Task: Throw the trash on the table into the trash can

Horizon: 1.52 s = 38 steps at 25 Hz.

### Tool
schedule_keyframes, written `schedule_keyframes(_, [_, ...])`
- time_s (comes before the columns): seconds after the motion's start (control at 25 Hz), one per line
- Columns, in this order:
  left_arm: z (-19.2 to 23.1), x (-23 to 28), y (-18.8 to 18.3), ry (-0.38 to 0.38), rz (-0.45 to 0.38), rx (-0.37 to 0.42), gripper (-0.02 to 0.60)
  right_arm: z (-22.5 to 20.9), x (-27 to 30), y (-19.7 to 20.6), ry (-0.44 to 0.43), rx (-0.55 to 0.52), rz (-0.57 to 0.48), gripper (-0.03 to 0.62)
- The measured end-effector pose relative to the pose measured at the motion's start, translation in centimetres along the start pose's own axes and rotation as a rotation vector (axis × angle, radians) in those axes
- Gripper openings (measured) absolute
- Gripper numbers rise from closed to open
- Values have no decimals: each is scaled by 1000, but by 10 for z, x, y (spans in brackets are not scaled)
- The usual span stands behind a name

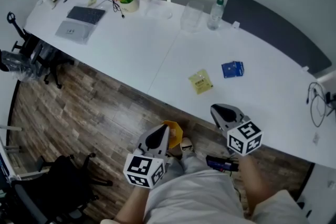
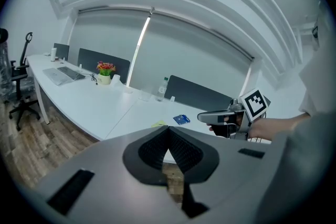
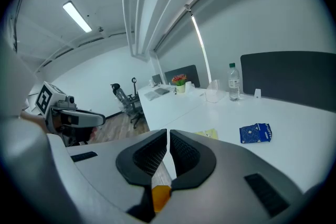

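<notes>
floor [image 1: 89, 113]: wood planks | table [image 1: 131, 55]: long, white, curved | office chair [image 1: 50, 60]: black | strip light [image 3: 77, 16]: lit

The left gripper [image 1: 160, 136] hides most of the trash can [image 1: 176, 130].

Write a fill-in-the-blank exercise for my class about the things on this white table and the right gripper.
The packet beside the yellow packet is ____.
The pot near the laptop holds ____.
The cap of the water bottle is ____.
The jaws of the right gripper are ____, with nothing between them.
Missing words: blue; flowers; green; shut.
</notes>
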State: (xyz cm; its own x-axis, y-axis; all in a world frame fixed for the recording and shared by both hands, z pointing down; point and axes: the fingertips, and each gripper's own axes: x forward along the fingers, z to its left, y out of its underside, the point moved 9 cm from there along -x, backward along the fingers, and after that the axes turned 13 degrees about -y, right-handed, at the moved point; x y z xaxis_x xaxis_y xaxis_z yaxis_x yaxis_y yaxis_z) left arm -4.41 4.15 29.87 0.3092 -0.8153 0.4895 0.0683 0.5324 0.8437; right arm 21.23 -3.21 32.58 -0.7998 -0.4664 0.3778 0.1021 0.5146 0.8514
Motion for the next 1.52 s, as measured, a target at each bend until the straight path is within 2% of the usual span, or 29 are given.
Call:
schedule_keyframes(0.2, [-1, 19, 2, -5, 2, 3, 0, -20, 6, 3, 16, 7, 13, 43])
schedule_keyframes(0.48, [-1, 43, 4, -12, 21, 12, 0, -56, 31, 12, 80, -19, 28, 53])
schedule_keyframes(0.56, [0, 47, 10, -16, 32, 0, 0, -67, 42, 16, 81, -24, 57, 143])
schedule_keyframes(0.6, [0, 50, 13, -15, 41, -4, 0, -73, 48, 18, 81, -27, 71, 161])
schedule_keyframes(0.68, [-1, 54, 19, -10, 66, 0, 0, -85, 59, 21, 81, -27, 91, 166])
schedule_keyframes(0.92, [8, 62, 34, -28, 129, -12, 0, -117, 90, 39, 114, 16, 164, 241])
schedule_keyframes(1.16, [18, 71, 40, -44, 155, -31, 0, -136, 113, 52, 145, 9, 245, 301])
schedule_keyframes(1.32, [21, 71, 46, -59, 175, -40, 0, -147, 122, 58, 180, 13, 294, 319])
schedule_keyframes(1.52, [21, 72, 45, -68, 194, -51, 0, -153, 128, 63, 176, 19, 350, 327])
